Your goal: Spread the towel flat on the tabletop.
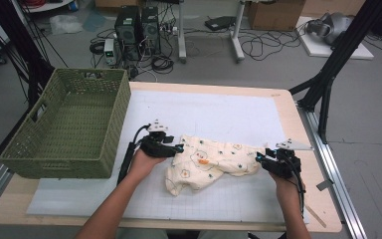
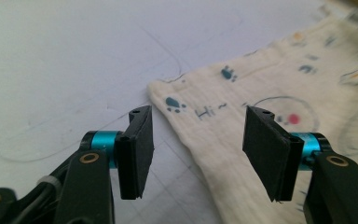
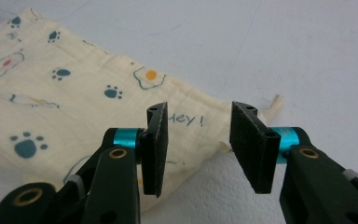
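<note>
The green basket [image 1: 69, 124] at 9 o'clock is seen from the high view; printed words on the cream cloth [image 1: 209, 162] are legible in the gripper views. The cloth lies mid-table between the left gripper [image 1: 179, 148] and right gripper [image 1: 259, 158]. Both jaw pairs are spread apart, gripping nothing.

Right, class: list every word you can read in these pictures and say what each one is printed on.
"Hi~": printed on the cream cotton cloth with paw prints, near its edge, left gripper view.
"Hey!": same cloth, right gripper view.
Other marks on the cloth are drawings or too blurred to read.
</note>
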A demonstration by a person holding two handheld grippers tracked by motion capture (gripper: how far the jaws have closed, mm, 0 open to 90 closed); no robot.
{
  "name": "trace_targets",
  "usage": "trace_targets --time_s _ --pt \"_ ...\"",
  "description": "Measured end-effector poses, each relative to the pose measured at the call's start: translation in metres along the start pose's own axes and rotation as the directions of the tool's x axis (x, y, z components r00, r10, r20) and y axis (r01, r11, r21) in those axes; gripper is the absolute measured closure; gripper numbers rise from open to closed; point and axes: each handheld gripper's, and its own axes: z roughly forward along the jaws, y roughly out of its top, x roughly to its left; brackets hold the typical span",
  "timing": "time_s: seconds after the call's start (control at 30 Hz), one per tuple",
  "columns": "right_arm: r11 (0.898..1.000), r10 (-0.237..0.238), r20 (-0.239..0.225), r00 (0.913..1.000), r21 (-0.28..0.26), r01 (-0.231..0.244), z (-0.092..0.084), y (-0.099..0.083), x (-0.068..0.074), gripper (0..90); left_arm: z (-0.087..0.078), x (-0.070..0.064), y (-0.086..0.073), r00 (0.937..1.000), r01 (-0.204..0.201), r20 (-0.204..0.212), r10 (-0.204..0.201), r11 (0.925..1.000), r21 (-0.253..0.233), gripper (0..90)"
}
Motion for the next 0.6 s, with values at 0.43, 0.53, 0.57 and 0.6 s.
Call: trace_targets --time_s 0.43,0.53,0.57,0.6 --pt "1.000 -0.008 -0.027 0.9996 0.005 0.009 0.005 -0.001 0.003 55.8 0.016 -0.010 0.001 0.9859 -0.148 -0.080 0.147 0.9890 -0.001 86.7" --pt "1.000 -0.008 -0.033 0.9994 0.004 0.008 0.006 0.000 0.004 56.1 0.004 0.010 0.004 0.9841 -0.069 -0.169 0.053 0.9936 -0.090 86.7" --pt "1.000 -0.011 -0.030 0.9995 0.004 0.011 0.007 0.001 0.004 56.3 0.000 0.018 0.004 0.9803 -0.047 -0.196 0.024 0.9925 -0.113 86.7" --pt "1.000 -0.011 -0.030 0.9995 0.002 0.011 0.008 0.002 0.005 56.4 -0.004 0.026 0.003 0.9748 -0.027 -0.223 -0.001 0.9923 -0.121 86.6"
